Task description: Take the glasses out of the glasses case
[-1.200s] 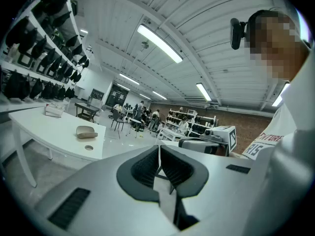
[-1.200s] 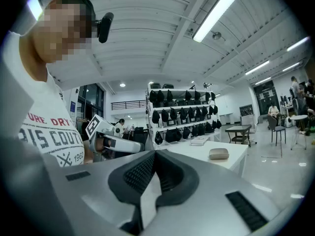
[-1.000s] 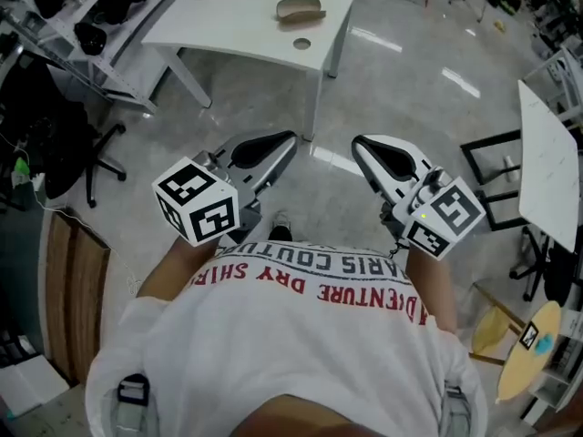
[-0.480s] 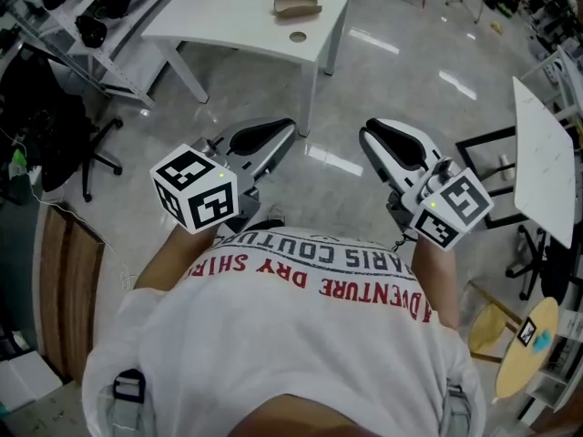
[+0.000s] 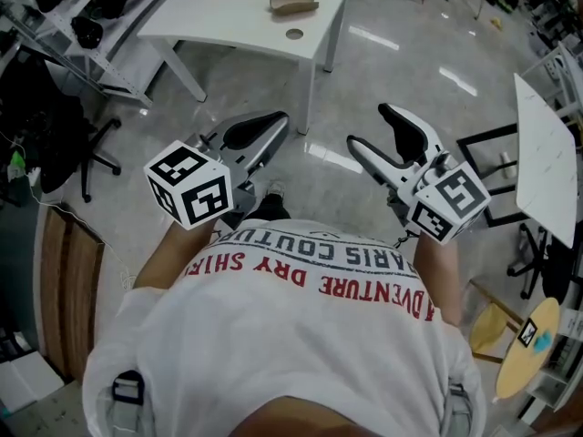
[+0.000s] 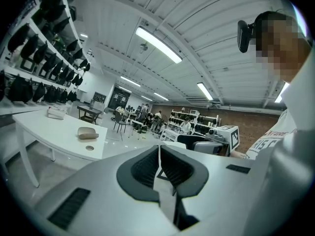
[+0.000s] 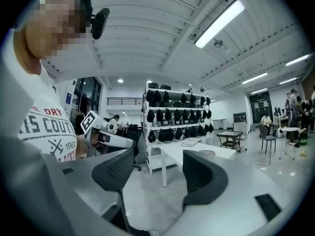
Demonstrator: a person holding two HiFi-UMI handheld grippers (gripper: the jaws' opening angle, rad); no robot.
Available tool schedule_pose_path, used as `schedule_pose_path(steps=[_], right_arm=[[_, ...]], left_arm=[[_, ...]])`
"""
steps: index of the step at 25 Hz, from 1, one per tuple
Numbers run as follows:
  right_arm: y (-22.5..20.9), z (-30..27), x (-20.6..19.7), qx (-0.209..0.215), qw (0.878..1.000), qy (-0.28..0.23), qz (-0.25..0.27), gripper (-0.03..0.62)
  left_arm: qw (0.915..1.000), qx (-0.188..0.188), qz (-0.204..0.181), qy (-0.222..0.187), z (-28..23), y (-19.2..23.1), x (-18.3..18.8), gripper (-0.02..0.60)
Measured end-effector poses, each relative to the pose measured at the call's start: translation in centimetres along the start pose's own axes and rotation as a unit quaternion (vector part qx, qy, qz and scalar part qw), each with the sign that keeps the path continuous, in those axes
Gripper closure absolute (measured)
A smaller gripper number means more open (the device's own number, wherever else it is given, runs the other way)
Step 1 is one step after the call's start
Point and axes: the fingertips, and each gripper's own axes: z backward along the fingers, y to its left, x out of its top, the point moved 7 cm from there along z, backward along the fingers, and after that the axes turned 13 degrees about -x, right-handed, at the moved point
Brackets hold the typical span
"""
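My left gripper (image 5: 273, 121) sits closed and empty. My right gripper (image 5: 368, 126) has just been opening its jaws, now wide with nothing between. The glasses case (image 5: 293, 1) lies on the white table (image 5: 237, 21), well beyond both.

The table (image 5: 228, 21) was white and plain, the glasses case (image 5: 293, 1) tan. The floor (image 5: 383, 71) was glossy grey. The shirt (image 5: 291, 344) was white with red and dark lettering. The office chair (image 5: 64, 148) was black.
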Motion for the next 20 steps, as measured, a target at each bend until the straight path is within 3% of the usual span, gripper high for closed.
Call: schedule_pose_path(steps=[10, 20], right_arm=[[-3.7, -7.1, -0.5, -0.005, 1.000, 0.007, 0.003, 0.283], [-8.1, -19.7, 0.4, -0.003, 0.999, 0.044, -0.008, 0.283]], left_arm=[[0.9995, 0.018, 0.022, -0.010, -0.1, 7.2, 0.4, 0.546], [0.9982, 0.015, 0.057, 0.000, -1.2, 20.2, 4.4, 0.546]])
